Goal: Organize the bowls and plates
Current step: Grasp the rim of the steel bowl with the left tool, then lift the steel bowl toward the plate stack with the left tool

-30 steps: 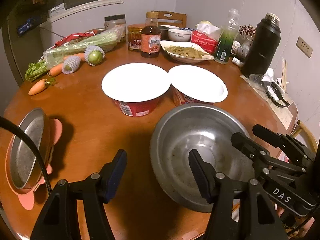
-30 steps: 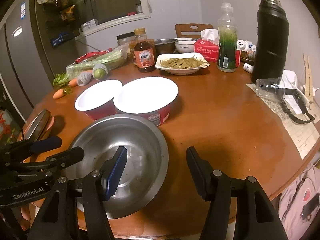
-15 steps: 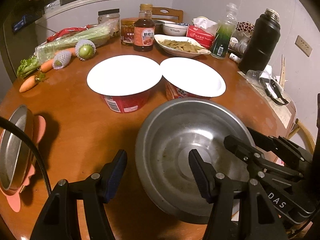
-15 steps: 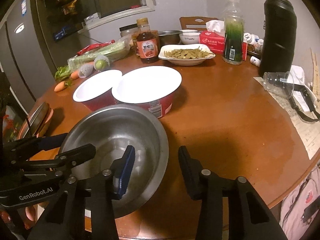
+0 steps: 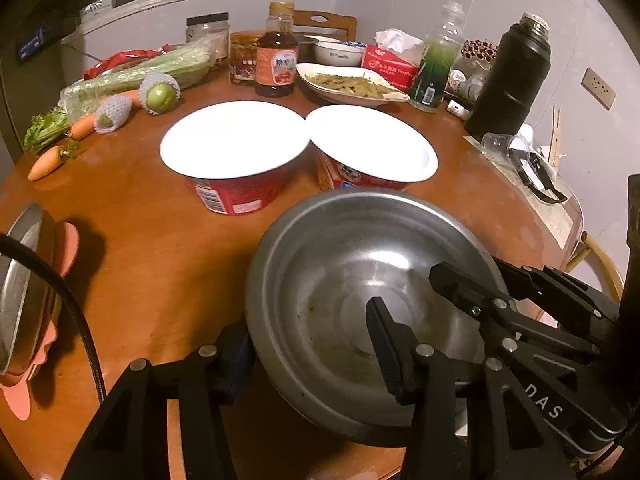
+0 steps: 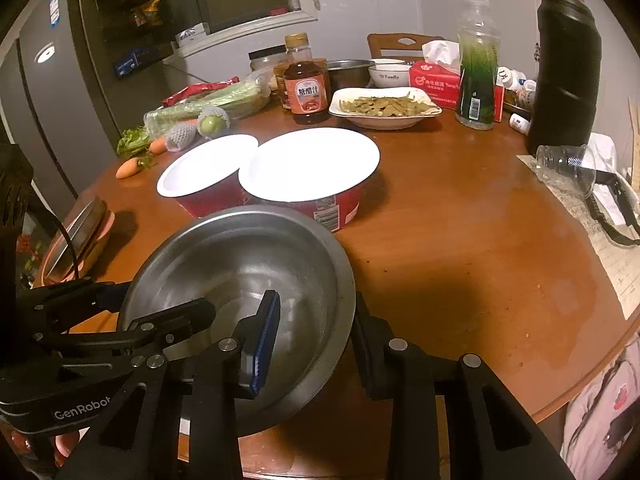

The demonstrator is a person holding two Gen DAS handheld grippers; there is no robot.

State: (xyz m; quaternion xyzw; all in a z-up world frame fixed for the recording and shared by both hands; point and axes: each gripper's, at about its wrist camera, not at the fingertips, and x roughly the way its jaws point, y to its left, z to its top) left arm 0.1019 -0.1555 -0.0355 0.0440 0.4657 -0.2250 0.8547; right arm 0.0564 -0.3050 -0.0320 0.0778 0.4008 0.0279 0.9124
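A large steel bowl (image 5: 360,280) sits at the near edge of the round wooden table (image 5: 152,248); it also shows in the right wrist view (image 6: 248,264). My left gripper (image 5: 312,356) straddles its near-left rim, one finger outside and one inside. My right gripper (image 6: 316,340) straddles its near-right rim the same way. I cannot tell whether either pad touches the rim. Two red paper bowls with white insides (image 5: 234,148) (image 5: 372,144) stand behind it. A steel plate on a pink tray (image 5: 24,296) lies at the left edge.
At the back of the table are a dish of cooked greens (image 5: 352,86), a sauce bottle (image 5: 277,60), jars, a white bowl (image 5: 338,54), a tissue box, a green bottle (image 5: 436,68) and a black flask (image 5: 508,80). Celery, carrots and netted fruit (image 5: 158,94) lie at back left.
Both grippers have moved forward onto the steel bowl's rim and their jaws have narrowed around it. The bowl now looks nearer and larger in both views.
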